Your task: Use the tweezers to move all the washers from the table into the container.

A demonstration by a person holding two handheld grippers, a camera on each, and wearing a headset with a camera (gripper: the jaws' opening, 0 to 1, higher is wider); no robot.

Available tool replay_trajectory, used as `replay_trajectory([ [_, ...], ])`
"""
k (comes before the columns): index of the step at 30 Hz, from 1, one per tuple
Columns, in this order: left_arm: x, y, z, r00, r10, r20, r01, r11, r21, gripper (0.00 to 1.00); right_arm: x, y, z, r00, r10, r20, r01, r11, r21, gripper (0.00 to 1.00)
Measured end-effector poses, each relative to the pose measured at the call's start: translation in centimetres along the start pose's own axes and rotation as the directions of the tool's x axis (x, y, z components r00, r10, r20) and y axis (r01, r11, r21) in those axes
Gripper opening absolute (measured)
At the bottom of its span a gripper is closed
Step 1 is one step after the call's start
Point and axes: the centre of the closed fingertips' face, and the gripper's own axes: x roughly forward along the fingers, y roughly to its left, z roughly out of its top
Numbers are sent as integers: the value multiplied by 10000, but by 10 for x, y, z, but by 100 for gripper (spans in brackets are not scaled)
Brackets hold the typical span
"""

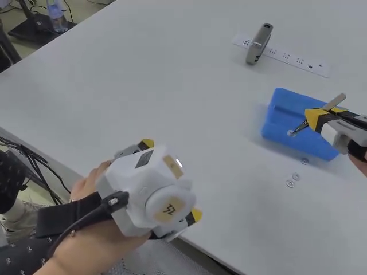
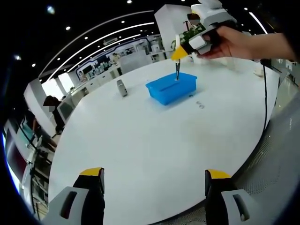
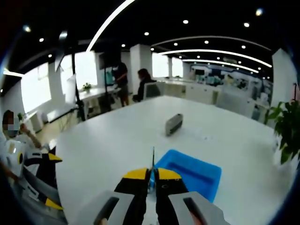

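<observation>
Releasing squarely over the hollow of the blue container [image 1: 278, 109], clear of its rim, looks wisest. The left gripper [image 2: 153, 173] hangs wide and empty at the table's [image 1: 143, 86] near edge. A few washers [image 1: 292, 181] lie just beside the container. The right gripper [image 1: 314, 118] clamps the tweezers [image 1: 298, 128], tips over the container, their load too small to tell.

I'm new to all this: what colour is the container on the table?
The container is bright blue, clearest in the left gripper view.

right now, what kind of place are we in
Probably a big open-plan office: strip lights across a dark ceiling, people at desks in the background, and a potted plant near the large white table.
</observation>
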Motion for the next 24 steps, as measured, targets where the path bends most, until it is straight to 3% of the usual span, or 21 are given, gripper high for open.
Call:
replay_trajectory([
  [17, 1, -1, -2, 9999, -44, -103, 44, 10000, 36, 90, 21, -15, 11, 9998, -179, 87, 181, 9993, -317, 2],
  [24, 1, -1, -2, 9999, -68, -143, 69, 10000, 51, 89, 33, -29, 11, 9992, -402, 26, 402, 9990, -178, 2],
])
